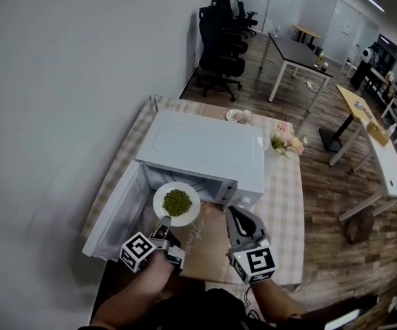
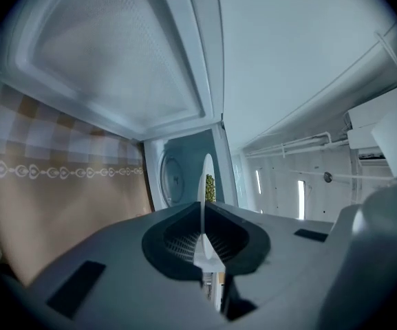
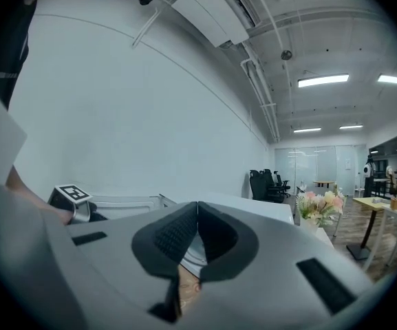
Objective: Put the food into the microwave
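Head view: your left gripper [image 1: 162, 225] pinches the near rim of the white plate [image 1: 186, 215] of green food [image 1: 177, 202], just in front of the open microwave [image 1: 205, 150], whose door [image 1: 115, 215] hangs out to the left. Left gripper view: the jaws are clamped narrow on the plate, seen edge-on, with the turntable [image 2: 171, 178] dead ahead, so I'd carry it level through mid-opening, clear of the door, and seat it before loosening. Right gripper view: your right gripper [image 3: 197, 208] is closed on nothing, so hold it to the right of the plate's path.
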Tool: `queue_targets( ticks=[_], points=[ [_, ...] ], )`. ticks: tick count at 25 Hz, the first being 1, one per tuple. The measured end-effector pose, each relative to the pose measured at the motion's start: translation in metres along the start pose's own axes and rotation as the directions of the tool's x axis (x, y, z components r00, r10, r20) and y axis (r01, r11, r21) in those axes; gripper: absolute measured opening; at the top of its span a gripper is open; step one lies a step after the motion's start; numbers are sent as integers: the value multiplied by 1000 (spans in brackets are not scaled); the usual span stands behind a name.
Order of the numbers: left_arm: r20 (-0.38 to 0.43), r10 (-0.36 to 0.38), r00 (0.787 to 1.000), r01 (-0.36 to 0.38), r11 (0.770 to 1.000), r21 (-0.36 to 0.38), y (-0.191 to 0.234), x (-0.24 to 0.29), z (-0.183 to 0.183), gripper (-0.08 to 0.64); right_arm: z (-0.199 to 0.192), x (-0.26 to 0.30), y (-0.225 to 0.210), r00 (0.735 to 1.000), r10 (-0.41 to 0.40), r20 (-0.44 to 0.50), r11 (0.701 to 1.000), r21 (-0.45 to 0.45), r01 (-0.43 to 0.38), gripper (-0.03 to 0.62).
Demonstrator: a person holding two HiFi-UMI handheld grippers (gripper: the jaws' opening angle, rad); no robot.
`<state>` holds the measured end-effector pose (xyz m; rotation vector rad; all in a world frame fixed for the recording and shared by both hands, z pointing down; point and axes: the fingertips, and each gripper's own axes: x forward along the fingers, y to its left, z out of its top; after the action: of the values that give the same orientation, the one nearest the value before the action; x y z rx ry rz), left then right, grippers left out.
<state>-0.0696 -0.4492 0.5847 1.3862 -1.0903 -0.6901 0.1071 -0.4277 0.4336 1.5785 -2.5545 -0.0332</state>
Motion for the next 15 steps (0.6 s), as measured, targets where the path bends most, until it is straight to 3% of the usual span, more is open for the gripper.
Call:
queue_targets(
  ticks=[15],
  points=[
    [63,95,993,-89,992,-88,52,69,5,18,-30,22,-31,996,55,-76,998,39,-52,9]
  ],
)
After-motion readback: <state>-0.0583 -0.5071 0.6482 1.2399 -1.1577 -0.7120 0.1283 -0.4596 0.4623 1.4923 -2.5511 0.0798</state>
